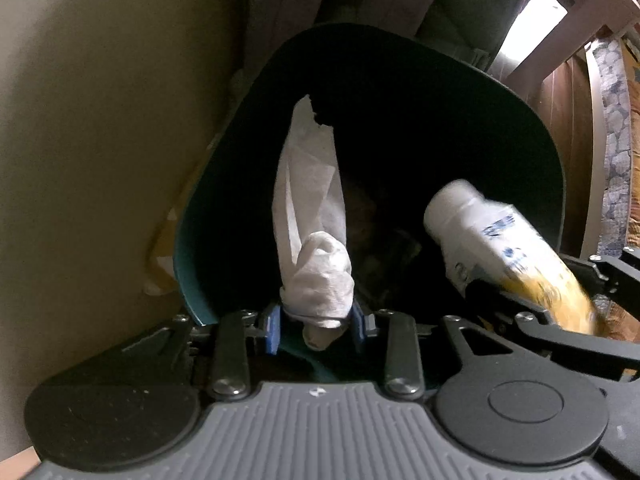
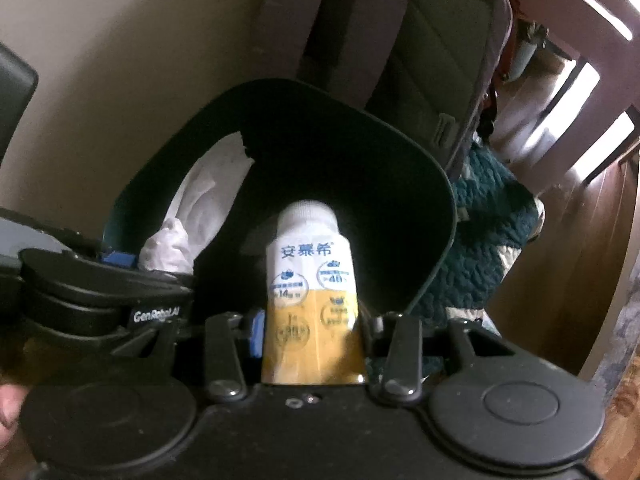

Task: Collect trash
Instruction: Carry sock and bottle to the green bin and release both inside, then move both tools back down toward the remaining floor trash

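A dark green trash bin (image 1: 532,152) opens toward both cameras; it also shows in the right wrist view (image 2: 432,184). My left gripper (image 1: 316,322) is shut on a crumpled white paper towel (image 1: 310,216) that hangs into the bin's mouth; the towel also shows in the right wrist view (image 2: 188,216). My right gripper (image 2: 310,328) is shut on a white and yellow drink bottle (image 2: 310,280), cap pointing into the bin. The bottle also shows in the left wrist view (image 1: 496,240), at the bin's right rim.
A beige wall (image 1: 100,120) stands left of the bin. A grey padded bag (image 2: 436,60) and a dark green quilted garment (image 2: 488,216) sit behind and right of it. Wooden floor (image 2: 572,260) lies at the right.
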Demonstrator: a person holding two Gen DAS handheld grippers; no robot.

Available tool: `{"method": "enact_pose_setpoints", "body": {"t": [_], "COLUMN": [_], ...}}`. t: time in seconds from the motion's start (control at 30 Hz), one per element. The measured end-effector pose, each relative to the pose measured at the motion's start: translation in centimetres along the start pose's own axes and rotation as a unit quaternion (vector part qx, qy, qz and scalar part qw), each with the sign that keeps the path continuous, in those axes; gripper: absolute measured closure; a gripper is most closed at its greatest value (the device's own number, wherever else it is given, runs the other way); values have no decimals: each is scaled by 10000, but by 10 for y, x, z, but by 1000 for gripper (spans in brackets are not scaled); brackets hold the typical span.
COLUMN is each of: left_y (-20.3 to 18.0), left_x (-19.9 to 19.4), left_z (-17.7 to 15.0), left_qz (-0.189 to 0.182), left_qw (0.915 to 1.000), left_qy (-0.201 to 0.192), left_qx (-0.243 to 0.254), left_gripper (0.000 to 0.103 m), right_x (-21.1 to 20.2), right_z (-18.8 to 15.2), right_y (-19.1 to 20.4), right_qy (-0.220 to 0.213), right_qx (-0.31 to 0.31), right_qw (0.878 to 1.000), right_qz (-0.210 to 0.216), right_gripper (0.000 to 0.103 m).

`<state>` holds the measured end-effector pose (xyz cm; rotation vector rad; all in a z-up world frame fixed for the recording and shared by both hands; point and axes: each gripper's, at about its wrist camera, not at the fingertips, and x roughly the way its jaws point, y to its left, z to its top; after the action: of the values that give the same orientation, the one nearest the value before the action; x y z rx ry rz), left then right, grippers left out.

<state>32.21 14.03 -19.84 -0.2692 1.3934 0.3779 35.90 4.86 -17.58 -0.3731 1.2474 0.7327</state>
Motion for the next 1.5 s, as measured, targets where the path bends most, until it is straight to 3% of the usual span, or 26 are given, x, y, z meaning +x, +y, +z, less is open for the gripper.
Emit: {"method": "enact_pose_setpoints", "body": {"t": [0.2,0.33,0.47,0.9,1.07,1.23,1.4,1.5], "left_y": [10,12,14,13,-4,-37,-89,-125], "left_x": [3,-2,-10,-94,-120,-137,-136,-120], "left_z": [0,-3,-3,-42,-60,-78,-86,-87], "left_qz": [-80,-155,-294,-332,-328,-499,-753,-713], "left_qw": [9999,9997,9991,9883,9798,9706,9685,9705], "left_qy": [-111,-204,-314,-1349,-1781,-2158,-2207,-2170], "left_qx": [-14,-2,23,628,852,942,873,772], "left_gripper": [38,38,36,36,36,24,21,21], "right_x": [-5,-11,-25,-109,-138,-160,-173,-173], "right_z": [-1,-5,-11,-43,-63,-90,-117,-136], "right_y": [-9,-17,-21,-28,-41,-76,-132,-174], "right_qy": [-66,-96,-234,-1039,-1470,-1752,-1909,-1935], "right_qx": [193,292,215,354,499,748,851,858], "right_qw": [9998,9993,9992,9925,9862,9799,9770,9768], "right_qz": [72,225,236,546,571,592,415,337], "right_gripper": [56,48,46,39,27,22,16,11]}}
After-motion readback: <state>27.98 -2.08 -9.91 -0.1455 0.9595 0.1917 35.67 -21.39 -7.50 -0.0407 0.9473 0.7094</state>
